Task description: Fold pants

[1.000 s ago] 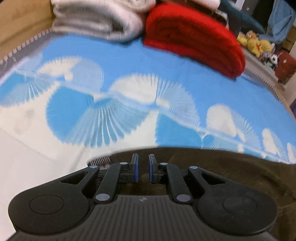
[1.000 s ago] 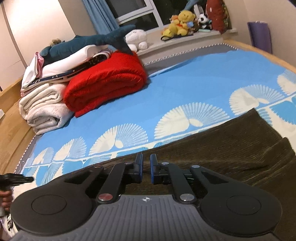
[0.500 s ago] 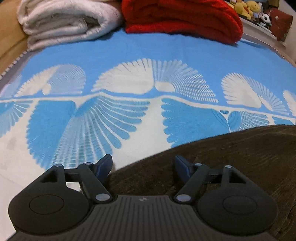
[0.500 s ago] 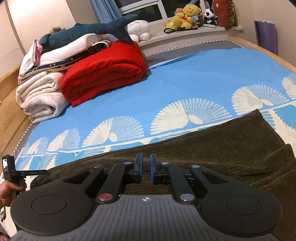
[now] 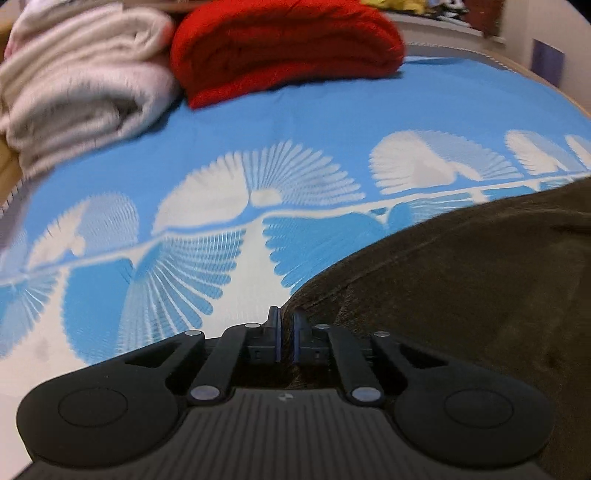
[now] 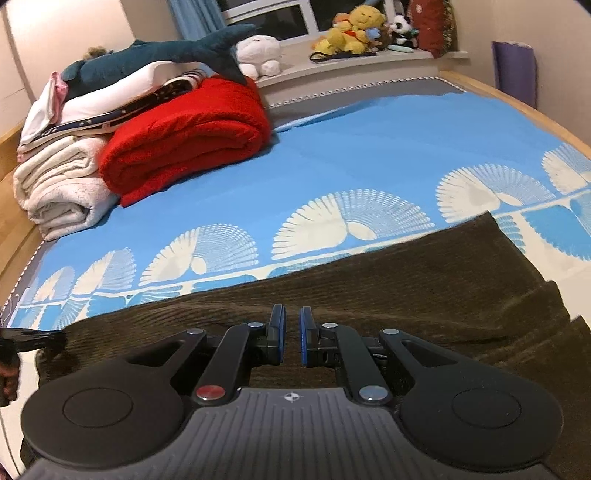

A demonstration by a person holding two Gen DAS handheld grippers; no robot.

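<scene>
Dark brown corduroy pants (image 6: 369, 280) lie flat across the blue and white bedspread (image 6: 369, 147). In the left wrist view the pants (image 5: 461, 288) fill the lower right. My left gripper (image 5: 285, 325) is shut on the pants' edge, with cloth pinched between the blue pads. My right gripper (image 6: 291, 332) sits low over the middle of the pants, its jaws close together with a narrow gap; pants cloth shows between them. The left gripper also shows in the right wrist view (image 6: 33, 338) at the pants' left end.
A folded red blanket (image 6: 184, 136) and a rolled cream blanket (image 6: 59, 192) lie at the far left of the bed, with stacked bedding and a plush shark (image 6: 159, 55) on top. Stuffed toys (image 6: 354, 29) sit on the window sill. The wooden bed frame (image 6: 517, 99) runs along the right.
My left gripper opened half a second ago, shifted left to the pants' edge and has shut on it. My right gripper stayed shut over the pants and has barely moved.
</scene>
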